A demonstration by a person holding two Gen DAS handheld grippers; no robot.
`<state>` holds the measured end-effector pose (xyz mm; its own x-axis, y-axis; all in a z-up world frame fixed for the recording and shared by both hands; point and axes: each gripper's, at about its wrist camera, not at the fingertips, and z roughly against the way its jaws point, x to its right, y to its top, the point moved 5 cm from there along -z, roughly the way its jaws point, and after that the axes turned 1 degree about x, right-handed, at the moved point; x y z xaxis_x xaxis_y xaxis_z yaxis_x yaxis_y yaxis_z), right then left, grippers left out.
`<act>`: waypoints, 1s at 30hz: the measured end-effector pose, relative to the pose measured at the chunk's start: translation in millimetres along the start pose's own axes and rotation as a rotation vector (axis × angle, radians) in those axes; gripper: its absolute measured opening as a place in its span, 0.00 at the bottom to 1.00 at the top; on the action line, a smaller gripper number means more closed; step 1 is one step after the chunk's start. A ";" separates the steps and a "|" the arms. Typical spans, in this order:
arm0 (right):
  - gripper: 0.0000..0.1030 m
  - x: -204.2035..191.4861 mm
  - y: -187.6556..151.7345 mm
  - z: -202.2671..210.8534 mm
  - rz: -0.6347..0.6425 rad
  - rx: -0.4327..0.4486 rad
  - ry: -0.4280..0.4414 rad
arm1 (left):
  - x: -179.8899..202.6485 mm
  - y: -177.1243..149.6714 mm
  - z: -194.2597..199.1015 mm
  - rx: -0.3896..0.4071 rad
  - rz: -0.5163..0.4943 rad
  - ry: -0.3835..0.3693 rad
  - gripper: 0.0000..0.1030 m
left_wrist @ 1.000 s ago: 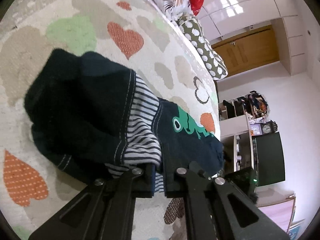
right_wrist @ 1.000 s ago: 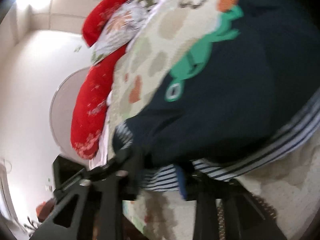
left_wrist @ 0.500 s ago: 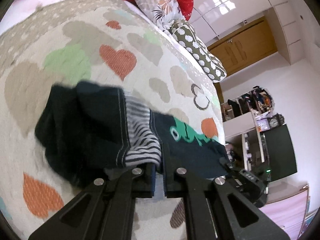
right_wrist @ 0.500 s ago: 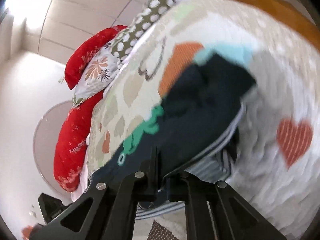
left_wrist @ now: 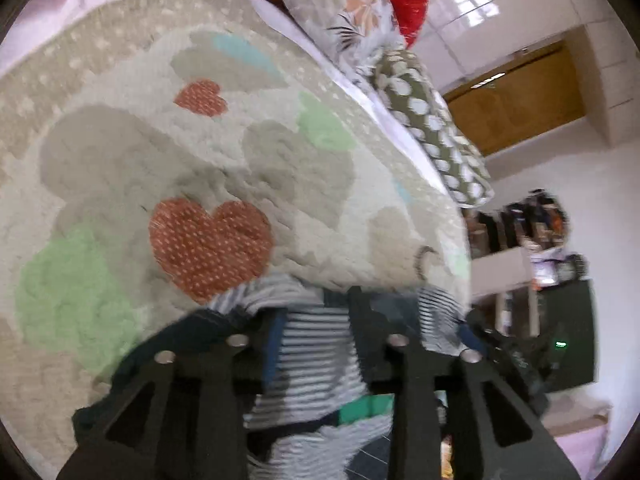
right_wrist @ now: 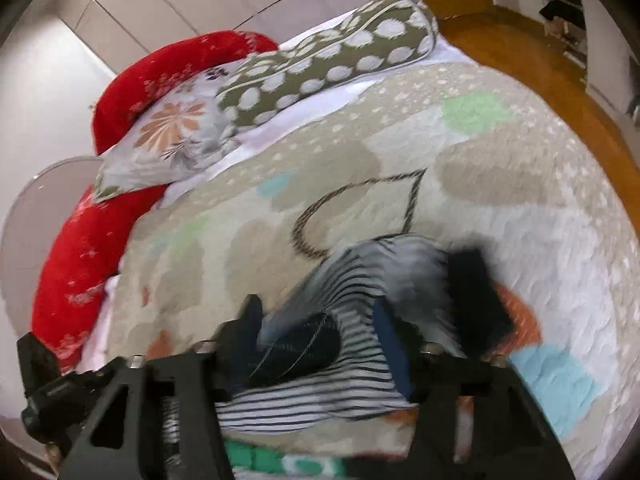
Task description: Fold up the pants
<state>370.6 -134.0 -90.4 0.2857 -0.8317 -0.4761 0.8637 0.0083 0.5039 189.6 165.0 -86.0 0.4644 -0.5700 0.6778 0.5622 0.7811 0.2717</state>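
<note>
The pants (left_wrist: 312,364) are dark navy with a black-and-white striped lining and a green print. They lie bunched on the heart-patterned bedspread (left_wrist: 208,184) near its front edge. My left gripper (left_wrist: 314,316) is open, its fingers astride the striped cloth. My right gripper (right_wrist: 316,320) is open too, with the striped and navy cloth (right_wrist: 320,344) lying between its fingers. The right gripper's body shows at the right in the left wrist view (left_wrist: 516,356). Both views are motion-blurred.
Red cushions (right_wrist: 80,248), a floral pillow (right_wrist: 168,140) and a dotted olive bolster (right_wrist: 332,60) lie at the head of the bed. A wooden door (left_wrist: 520,96), shelves and a dark cabinet (left_wrist: 568,336) stand beyond the bed. Wooden floor (right_wrist: 540,60) runs beside it.
Both grippers were shut on the pants and have opened. The pants have dropped low in both views, and more bedspread shows ahead.
</note>
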 end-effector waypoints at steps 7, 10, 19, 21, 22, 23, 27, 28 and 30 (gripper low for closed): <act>0.63 43.0 -15.7 46.8 -0.056 0.032 0.021 | 11.3 -38.3 59.3 0.032 -0.092 -0.064 0.66; 0.63 70.0 -42.3 73.0 -0.064 0.033 0.008 | -7.0 -64.5 91.3 0.095 -0.134 0.054 0.74; 0.67 121.7 -129.5 108.7 -0.131 0.032 0.001 | -90.3 -130.1 84.1 0.047 -0.075 0.300 0.75; 0.67 121.2 -138.7 103.0 -0.150 0.036 0.006 | -82.7 -134.2 67.6 0.033 -0.106 0.314 0.76; 0.67 119.5 -138.6 102.1 -0.145 0.053 -0.007 | -76.4 -134.5 63.4 0.045 -0.133 0.329 0.76; 0.68 115.3 -138.3 101.0 -0.132 0.071 -0.016 | -64.5 -135.6 56.1 0.043 -0.176 0.319 0.72; 0.11 99.3 -140.6 87.6 -0.094 -0.004 0.009 | -40.3 -141.9 46.5 0.016 -0.216 0.339 0.10; 0.11 99.0 -143.0 87.6 -0.104 -0.013 0.008 | -37.8 -143.7 51.8 0.028 -0.226 0.345 0.10; 0.10 96.8 -146.7 96.4 -0.099 -0.008 0.012 | -38.9 -146.8 69.4 0.055 -0.217 0.345 0.10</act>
<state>231.6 -269.2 -140.9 0.2040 -0.8220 -0.5317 0.8911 -0.0690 0.4486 41.6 90.3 -104.8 0.5466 -0.7675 0.3349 0.6392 0.6408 0.4253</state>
